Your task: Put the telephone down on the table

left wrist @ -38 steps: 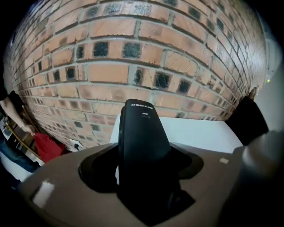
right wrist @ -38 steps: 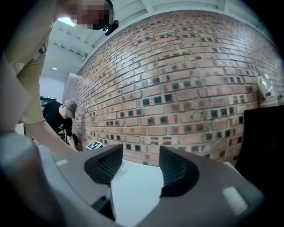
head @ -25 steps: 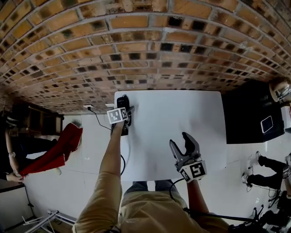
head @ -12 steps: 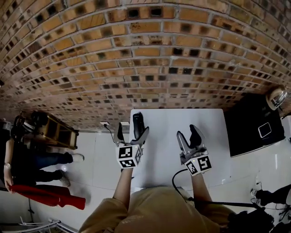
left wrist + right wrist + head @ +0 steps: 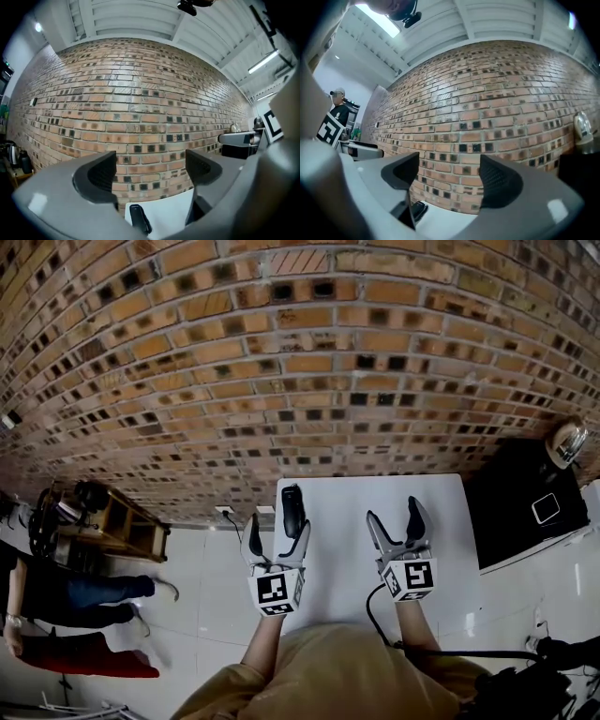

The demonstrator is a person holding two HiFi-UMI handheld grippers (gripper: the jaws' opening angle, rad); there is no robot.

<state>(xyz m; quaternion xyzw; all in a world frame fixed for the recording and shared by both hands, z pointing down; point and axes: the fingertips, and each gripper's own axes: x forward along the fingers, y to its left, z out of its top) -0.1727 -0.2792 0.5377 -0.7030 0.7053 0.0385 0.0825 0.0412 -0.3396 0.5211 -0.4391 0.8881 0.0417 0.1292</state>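
Left tongs (image 5: 278, 524) closing, right tongs (image 5: 394, 512) opening, both empty; telephone (image 5: 292, 510) seemingly on table (image 5: 347, 568).

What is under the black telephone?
The black telephone handset lies on the white rectangular table, near its far left corner. The patch of tabletop right beneath it is covered, so nothing there can be seen.

Rough, mortar-jointed orange-brown brick wall (image 5: 281, 362) backs a smooth, matt white table (image 5: 356, 559).
At the table's far left, a black plastic telephone handset (image 5: 292, 507) shows faint gloss; the pale floor tiles (image 5: 206, 596) look smooth.
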